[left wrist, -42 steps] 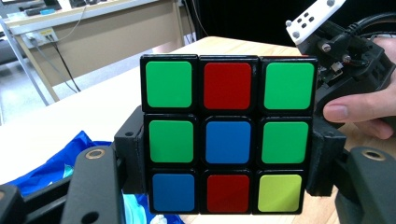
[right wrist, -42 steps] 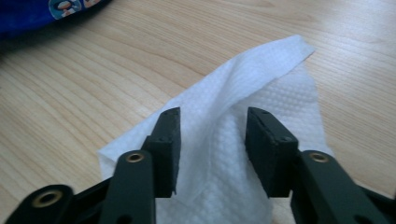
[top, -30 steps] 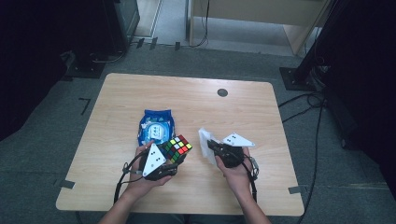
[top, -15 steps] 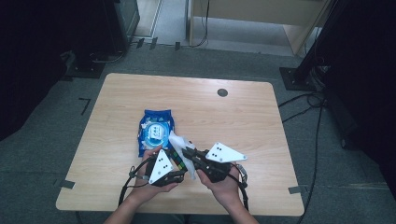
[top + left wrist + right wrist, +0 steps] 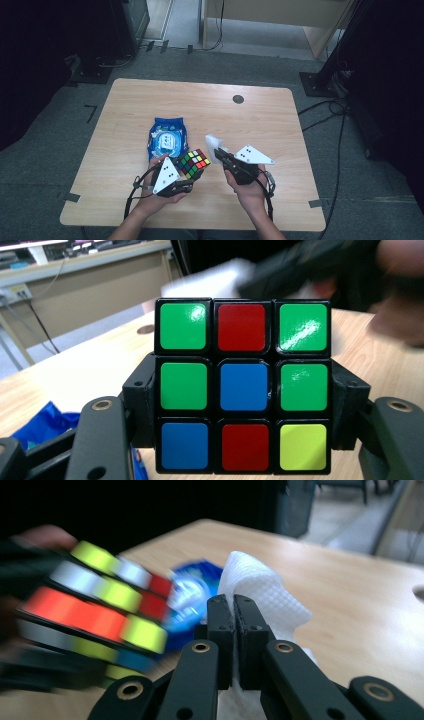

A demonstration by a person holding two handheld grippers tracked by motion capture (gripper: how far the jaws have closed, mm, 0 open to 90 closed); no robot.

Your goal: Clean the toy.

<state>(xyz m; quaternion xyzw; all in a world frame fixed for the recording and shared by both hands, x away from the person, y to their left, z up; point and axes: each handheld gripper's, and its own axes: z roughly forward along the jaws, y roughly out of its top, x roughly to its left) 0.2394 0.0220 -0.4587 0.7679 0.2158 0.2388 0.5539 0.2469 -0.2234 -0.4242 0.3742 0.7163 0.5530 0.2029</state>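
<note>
Rubik's cube [image 5: 194, 163], glossy hard plastic with square stickers, sat clamped in my left gripper [image 5: 186, 172], held above the table's [image 5: 260, 120] near edge, its fingers [image 5: 140, 405] spread wide against the cube's two sides. My right gripper [image 5: 220, 154] had its fingers [image 5: 220, 625] pinched fully together on a soft, dimpled white wipe [image 5: 260, 590], just beside the cube but apart from it. Looked like mid wipe-down: next I'd need to press the wipe flat on a face and rub; crinkly blue wipe pack [image 5: 168, 137] lay behind.

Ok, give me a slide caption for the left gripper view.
Left gripper clamps a scrambled cube above the wooden table.
</note>
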